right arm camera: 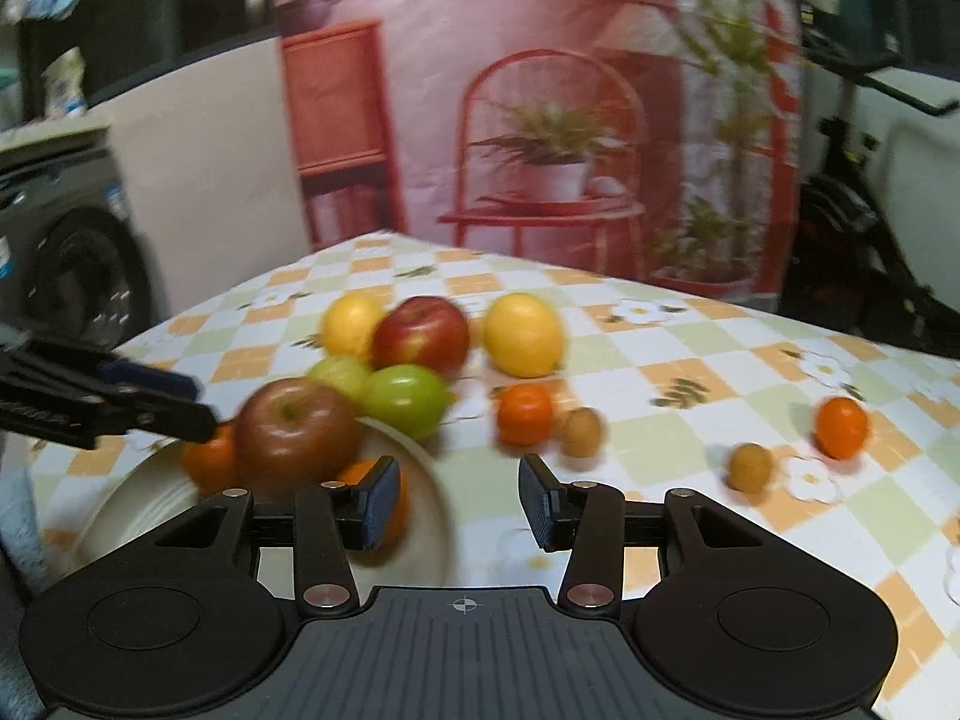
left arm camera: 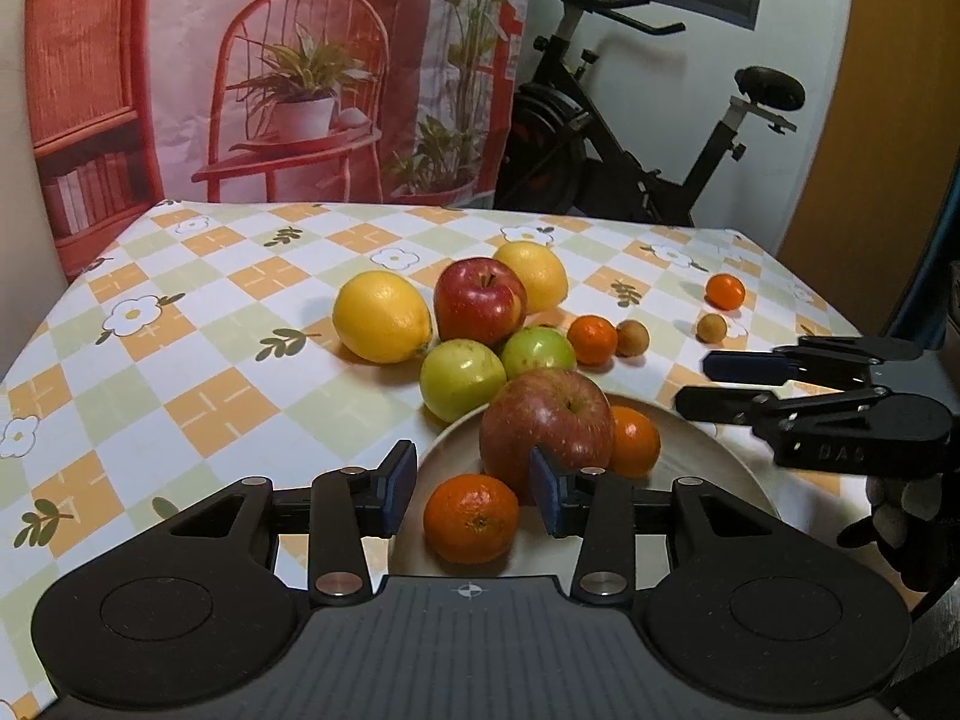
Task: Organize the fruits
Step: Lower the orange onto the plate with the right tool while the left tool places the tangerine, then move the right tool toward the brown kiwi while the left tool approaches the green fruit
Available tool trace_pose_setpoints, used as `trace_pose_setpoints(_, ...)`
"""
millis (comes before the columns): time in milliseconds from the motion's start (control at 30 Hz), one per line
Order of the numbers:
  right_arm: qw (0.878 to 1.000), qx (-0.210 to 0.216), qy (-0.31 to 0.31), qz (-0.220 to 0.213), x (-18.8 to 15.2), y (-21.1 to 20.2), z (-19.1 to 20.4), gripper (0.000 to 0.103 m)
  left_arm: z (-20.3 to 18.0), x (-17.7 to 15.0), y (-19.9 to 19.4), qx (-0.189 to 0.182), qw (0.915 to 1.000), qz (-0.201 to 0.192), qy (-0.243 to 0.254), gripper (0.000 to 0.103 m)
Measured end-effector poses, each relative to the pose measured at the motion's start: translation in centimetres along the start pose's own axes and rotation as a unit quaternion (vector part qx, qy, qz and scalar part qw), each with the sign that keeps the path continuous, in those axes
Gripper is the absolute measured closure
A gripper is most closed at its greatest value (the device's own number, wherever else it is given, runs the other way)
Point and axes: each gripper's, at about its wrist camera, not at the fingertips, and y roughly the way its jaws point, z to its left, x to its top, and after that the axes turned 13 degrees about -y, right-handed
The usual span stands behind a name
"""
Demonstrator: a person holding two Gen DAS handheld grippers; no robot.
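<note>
Both claws stand released with nothing between their pads: the left gripper [left arm camera: 473,489] hangs over the near side of the plate [left arm camera: 714,456], the right gripper [right arm camera: 459,501] over the tablecloth [right arm camera: 660,420] just beside its rim. On the plate sit a dull red apple [left arm camera: 543,420] and two mandarins [left arm camera: 471,519]. Behind it cluster two lemons [left arm camera: 381,317], a bright red apple [left arm camera: 477,300] and two green apples [left arm camera: 461,379]. Farther right lie two loose mandarins [left arm camera: 725,291] and two small brown fruits [left arm camera: 711,328].
</note>
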Motion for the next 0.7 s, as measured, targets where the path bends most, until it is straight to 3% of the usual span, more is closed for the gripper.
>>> trace_pose_setpoints(433,0.992,-0.094,0.087,0.007,-3.1,-0.4,-5.4,0.062,0.6,0.8,-0.3,0.014,0.9993,-0.01,-0.034,0.059)
trace_pose_setpoints(700,0.99,-0.102,0.094,0.006,-3.6,0.0,-6.5,0.062,0.8,1.4,0.1,0.024,0.9983,-0.004,-0.052,0.059)
